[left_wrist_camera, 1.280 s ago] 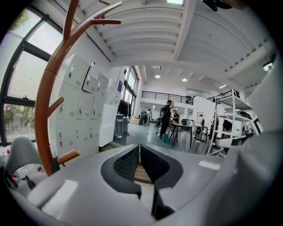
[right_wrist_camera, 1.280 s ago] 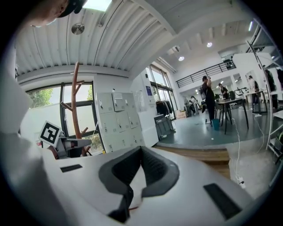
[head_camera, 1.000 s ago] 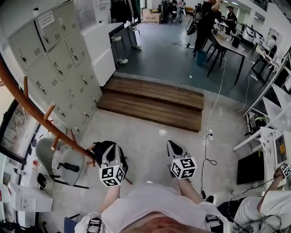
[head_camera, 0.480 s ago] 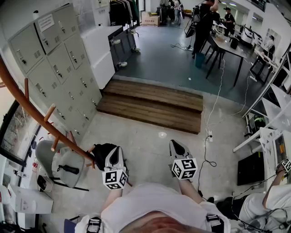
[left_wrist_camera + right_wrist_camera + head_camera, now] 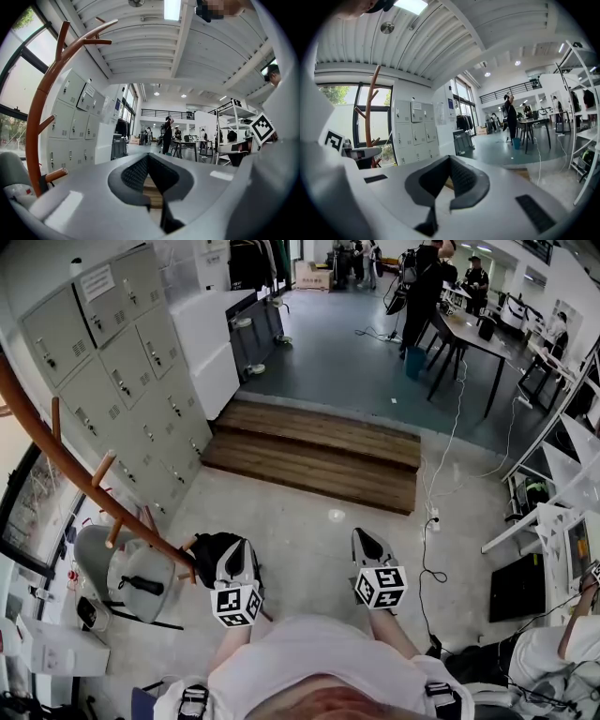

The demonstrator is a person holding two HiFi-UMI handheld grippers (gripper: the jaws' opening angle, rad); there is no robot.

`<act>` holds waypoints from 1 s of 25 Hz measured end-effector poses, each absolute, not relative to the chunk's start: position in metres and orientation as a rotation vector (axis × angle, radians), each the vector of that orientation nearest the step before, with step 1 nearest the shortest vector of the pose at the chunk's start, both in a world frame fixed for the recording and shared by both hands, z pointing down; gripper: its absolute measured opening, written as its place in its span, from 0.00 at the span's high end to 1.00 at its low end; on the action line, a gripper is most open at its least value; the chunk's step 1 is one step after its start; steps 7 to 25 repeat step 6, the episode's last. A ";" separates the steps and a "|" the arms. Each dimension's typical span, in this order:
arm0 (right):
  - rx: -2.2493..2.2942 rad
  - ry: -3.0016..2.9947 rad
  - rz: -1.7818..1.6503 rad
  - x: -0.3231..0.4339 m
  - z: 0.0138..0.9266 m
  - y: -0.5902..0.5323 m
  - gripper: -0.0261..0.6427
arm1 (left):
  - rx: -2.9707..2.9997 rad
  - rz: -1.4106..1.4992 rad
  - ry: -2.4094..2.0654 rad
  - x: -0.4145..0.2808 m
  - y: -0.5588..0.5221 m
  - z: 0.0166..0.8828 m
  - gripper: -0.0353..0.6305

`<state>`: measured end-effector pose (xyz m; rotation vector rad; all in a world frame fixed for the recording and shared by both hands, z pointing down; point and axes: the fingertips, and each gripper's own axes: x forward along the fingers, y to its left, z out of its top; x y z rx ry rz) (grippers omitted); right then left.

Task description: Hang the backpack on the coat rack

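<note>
The brown curved coat rack (image 5: pixel 56 460) rises at the left, with short pegs along its stem; it also shows in the left gripper view (image 5: pixel 35 122) and the right gripper view (image 5: pixel 370 108). A black backpack (image 5: pixel 208 557) sits low by the rack's bottom pegs, partly hidden behind my left gripper (image 5: pixel 234 546). I cannot tell whether it hangs or rests on the floor. The left gripper (image 5: pixel 148 157) is shut with nothing between its pads. My right gripper (image 5: pixel 362 536) is held level beside it over bare floor, and it (image 5: pixel 450 159) is shut and empty too.
Grey lockers (image 5: pixel 122 381) line the left wall behind the rack. A grey chair (image 5: pixel 122 577) stands at the rack's foot. Wooden steps (image 5: pixel 319 451) lie ahead, with a white cable (image 5: pixel 441 474) on the floor at the right. A seated person (image 5: pixel 553 652) is at the lower right, and people (image 5: pixel 422 287) stand far back.
</note>
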<state>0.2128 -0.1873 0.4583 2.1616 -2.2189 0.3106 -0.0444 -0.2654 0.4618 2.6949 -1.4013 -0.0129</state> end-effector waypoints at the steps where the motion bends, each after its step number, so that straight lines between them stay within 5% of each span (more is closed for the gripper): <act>1: 2.161 -2.220 0.311 0.213 0.459 -0.188 0.95 | 2.696 -0.010 -1.400 -0.044 -0.266 0.462 0.93; 25: 2.163 -2.217 0.299 0.215 0.460 -0.191 0.95 | 2.694 0.011 -1.390 -0.040 -0.269 0.467 0.93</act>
